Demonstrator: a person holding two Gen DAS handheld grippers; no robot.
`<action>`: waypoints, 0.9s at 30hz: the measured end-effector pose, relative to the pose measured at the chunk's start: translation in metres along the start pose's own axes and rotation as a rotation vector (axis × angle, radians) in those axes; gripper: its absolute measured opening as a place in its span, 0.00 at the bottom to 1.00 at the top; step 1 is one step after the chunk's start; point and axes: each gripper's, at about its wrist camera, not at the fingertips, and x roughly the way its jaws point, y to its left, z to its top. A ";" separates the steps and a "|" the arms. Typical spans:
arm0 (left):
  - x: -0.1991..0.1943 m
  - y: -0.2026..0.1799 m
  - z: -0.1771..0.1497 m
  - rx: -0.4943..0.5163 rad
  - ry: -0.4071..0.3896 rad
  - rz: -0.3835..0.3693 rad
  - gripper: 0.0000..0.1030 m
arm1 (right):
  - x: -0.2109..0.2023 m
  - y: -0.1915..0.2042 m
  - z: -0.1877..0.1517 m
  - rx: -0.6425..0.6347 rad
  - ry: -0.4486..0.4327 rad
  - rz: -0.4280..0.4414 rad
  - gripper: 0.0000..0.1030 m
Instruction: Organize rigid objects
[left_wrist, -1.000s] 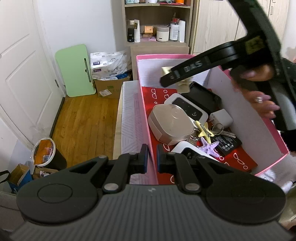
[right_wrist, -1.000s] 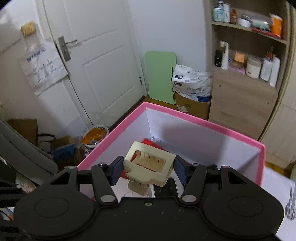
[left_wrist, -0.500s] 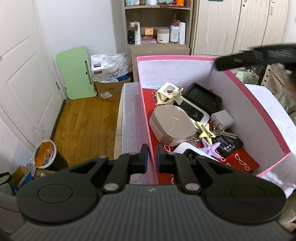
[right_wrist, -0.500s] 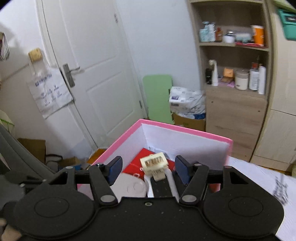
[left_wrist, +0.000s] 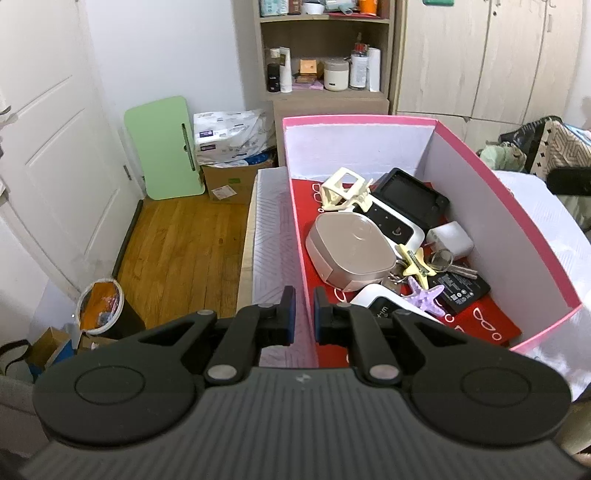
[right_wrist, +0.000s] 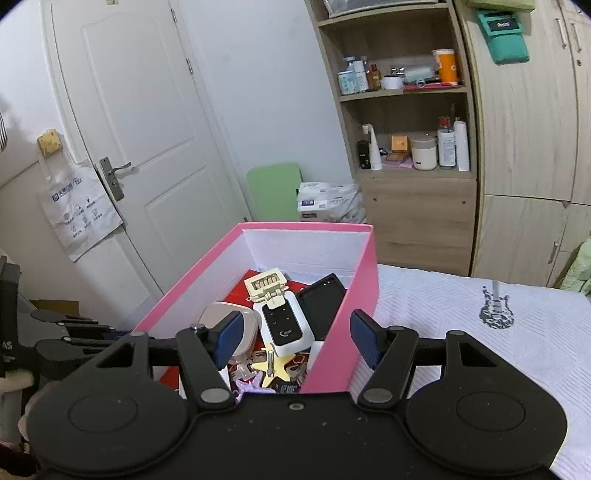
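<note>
My left gripper pinches the pink box by its near-left wall, fingers clamped on it, while my right gripper hovers empty, fingers apart; cream hair claw lies at the box's far end.

The box is hot pink outside and on the rim, plain white inside, with a red liner printed with little white glasses. In it: a cream hair claw, a yellow starfish clip and a lilac one. The bed cover is white with a black guitar print.
</note>
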 end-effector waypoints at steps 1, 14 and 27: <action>-0.003 0.000 0.000 -0.008 -0.001 0.000 0.10 | -0.003 -0.001 -0.002 0.001 -0.005 -0.002 0.67; -0.076 -0.025 -0.007 -0.037 -0.096 0.045 0.51 | -0.053 0.011 -0.019 -0.028 -0.085 -0.029 0.71; -0.095 -0.081 -0.022 -0.086 -0.064 0.012 0.93 | -0.101 0.007 -0.046 -0.018 -0.126 -0.125 0.91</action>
